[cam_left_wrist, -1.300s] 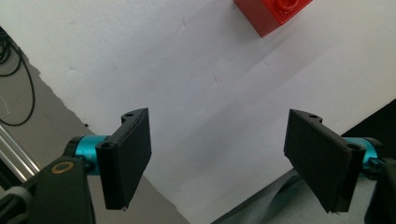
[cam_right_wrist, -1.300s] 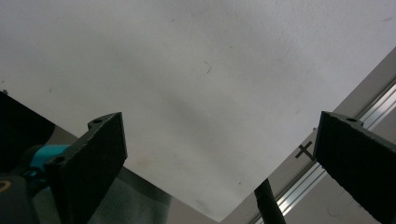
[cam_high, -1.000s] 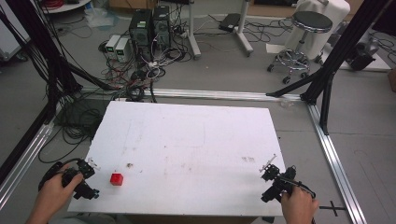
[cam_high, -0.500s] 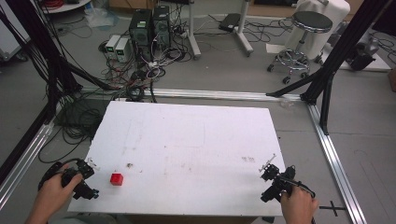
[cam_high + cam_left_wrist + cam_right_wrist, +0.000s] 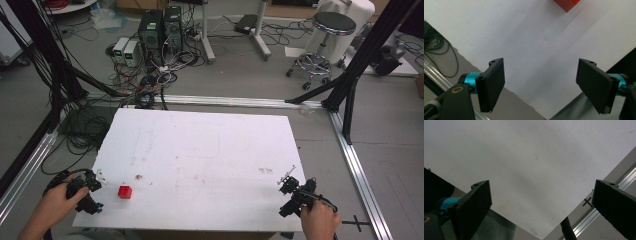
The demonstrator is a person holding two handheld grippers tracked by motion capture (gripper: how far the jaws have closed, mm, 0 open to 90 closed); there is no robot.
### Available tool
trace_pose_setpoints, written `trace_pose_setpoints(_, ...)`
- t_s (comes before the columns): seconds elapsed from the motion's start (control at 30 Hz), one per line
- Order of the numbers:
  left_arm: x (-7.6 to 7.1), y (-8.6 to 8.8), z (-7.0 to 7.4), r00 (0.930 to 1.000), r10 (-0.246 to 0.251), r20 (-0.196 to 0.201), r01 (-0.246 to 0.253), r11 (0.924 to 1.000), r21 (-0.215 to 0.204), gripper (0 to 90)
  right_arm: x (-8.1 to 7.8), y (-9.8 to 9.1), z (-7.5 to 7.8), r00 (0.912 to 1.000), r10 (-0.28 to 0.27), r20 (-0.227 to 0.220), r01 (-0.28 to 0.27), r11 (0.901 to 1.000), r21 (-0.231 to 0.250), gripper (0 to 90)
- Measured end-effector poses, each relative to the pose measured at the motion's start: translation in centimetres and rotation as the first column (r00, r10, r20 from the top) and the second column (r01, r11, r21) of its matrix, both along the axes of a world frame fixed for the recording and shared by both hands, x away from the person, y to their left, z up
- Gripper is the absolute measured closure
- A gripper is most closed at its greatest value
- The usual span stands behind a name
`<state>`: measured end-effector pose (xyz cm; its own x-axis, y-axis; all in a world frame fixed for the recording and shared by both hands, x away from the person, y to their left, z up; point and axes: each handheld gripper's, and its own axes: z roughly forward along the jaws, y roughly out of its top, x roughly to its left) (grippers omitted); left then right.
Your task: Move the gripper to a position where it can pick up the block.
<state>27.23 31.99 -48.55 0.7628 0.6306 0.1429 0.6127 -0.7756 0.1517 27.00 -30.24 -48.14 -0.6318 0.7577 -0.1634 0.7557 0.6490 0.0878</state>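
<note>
A white table is seen from above, with a person's hands reaching in from the near edge, each holding a two-jaw gripper. The left gripper sits at the table's near left corner, held by the left hand. Its jaws stand wide apart with nothing between them. A small red cube rests on the table just beyond those jaws and a little to one side, close but not touching. In the left gripper view, the gripper shows two black pads spread wide over bare white table, and a corner of the cube peeks in at the top edge, ahead of the jaws and towards the right one. The right gripper sits near the table's near right corner, held by the right hand, well apart from the cube. In the right gripper view, the gripper also has its jaws wide apart over bare table, empty. A small black cross mark lies beside the right jaw, apparently on the floor past the table edge.
</note>
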Motion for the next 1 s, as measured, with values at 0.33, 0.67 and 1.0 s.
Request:
trace_pose_setpoints(0.33, 1.4, -0.5, 0.1, 0.9886, -0.151, 0.002, 0.15, 0.9861, 0.071, 23.5, 0.1, 0.1, -0.2, 0.9999, 0.008, -0.008, -0.008, 1.0, 0.001, 1.9)
trace_pose_setpoints(0.67, 2.8, -1.2, 0.4, 0.9584, -0.285, -0.012, 0.285, 0.9554, 0.076, 23.5, 0.1, 0.1, -0.3, 0.9999, 0.012, -0.011, -0.012, 0.9999, 0.004, 1.9)
trace_pose_setpoints(1.0, 3.6, -2.0, 1.0, 0.9064, -0.419, -0.052, 0.42, 0.9072, 0.016, 23.5, 0.1, 0.2, -0.3, 0.9999, 0.013, -0.011, -0.013, 0.9999, 0.005, 1.9)
